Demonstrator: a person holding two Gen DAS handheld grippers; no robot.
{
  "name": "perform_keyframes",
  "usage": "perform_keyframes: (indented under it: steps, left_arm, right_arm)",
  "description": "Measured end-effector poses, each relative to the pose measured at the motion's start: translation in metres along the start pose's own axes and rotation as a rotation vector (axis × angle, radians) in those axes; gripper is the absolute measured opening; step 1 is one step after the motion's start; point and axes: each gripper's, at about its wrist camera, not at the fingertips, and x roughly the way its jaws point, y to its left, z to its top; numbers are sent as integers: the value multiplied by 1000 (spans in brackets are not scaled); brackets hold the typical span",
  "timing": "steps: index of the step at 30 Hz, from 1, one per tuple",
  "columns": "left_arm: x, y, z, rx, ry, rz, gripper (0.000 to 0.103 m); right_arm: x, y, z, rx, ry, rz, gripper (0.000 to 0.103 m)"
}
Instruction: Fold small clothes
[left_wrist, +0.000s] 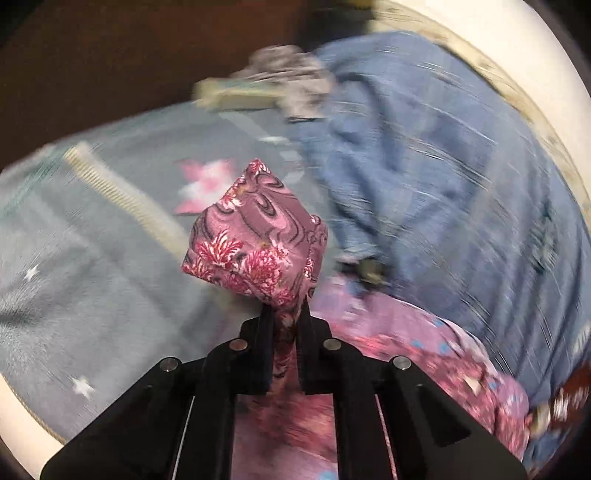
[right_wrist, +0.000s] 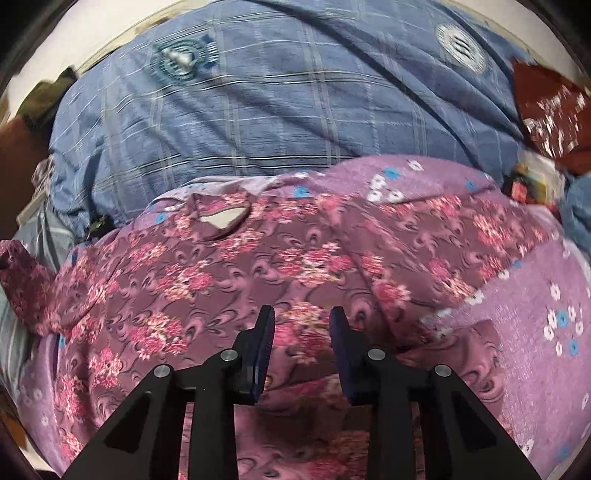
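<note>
The left hand-held gripper (left_wrist: 286, 314) is pinching a corner of the floral garment (left_wrist: 258, 236), low in the middle of the left wrist view. The two black fingers (left_wrist: 266, 332) are squeezed together with the cloth caught between them. The corner sticks up past the tips like a little pink tent.

The right hand-held gripper (right_wrist: 303, 325) sits low in the middle of the right wrist view. Its jaws are partly spread, with a gap between them. The garment lies right under that gap, but I cannot tell if the pads press on it yet. It looks like this gripper is getting ready to grab.

The floral garment (right_wrist: 258, 266) is dark pink with flower bunches. It lies spread and wrinkly across the middle of the right wrist view, on a lighter purple sheet with small white and blue flowers (right_wrist: 535, 295). A neck opening (right_wrist: 221, 221) shows near the upper left of the cloth. A blue checked blanket (right_wrist: 258, 110) fills the top of that view. In the left wrist view a grey blanket with stars (left_wrist: 74, 258) is on the left side.

The folding looks like it has only just started. One corner is lifted, but no neat fold shows yet. The cloth must be folded over and made flat and tidy
</note>
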Motion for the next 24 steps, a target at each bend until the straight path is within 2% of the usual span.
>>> perform_keyframes:
  steps: [5, 8, 13, 16, 17, 19, 20, 21, 23, 24]
  left_arm:
    - [-35, -108, -12, 190, -15, -125, 7]
    - [-48, -185, -31, 302, 8, -207, 7]
    - [-59, -292, -70, 410, 63, -340, 7]
    - [-60, -340, -94, 458, 88, -403, 8]
    - [-58, -355, -102, 470, 119, -429, 11]
    - [-53, -373, -113, 468, 183, -446, 26]
    - [-55, -376, -116, 456, 203, -479, 39]
    - [-57, -377, -116, 440, 204, -527, 52]
    - [-68, -366, -114, 417, 171, -580, 65]
    - [-74, -357, -112, 408, 141, -581, 67]
  right_arm:
    - [-7, -24, 2, 59, -11, -12, 34]
    - [-12, -39, 2, 85, -19, -15, 34]
    - [-15, -64, 4, 140, -22, -13, 34]
    - [-16, -78, 5, 170, -27, -16, 34]
    - [-15, -82, 6, 179, -27, -17, 35]
    - [-13, -91, 6, 199, -20, -21, 35]
    - [-12, -97, 6, 212, -13, -21, 35]
    - [-11, -104, 6, 232, -9, -14, 38]
    - [-13, -115, 6, 262, -13, -14, 46]
    - [-15, -120, 6, 276, -21, -20, 50]
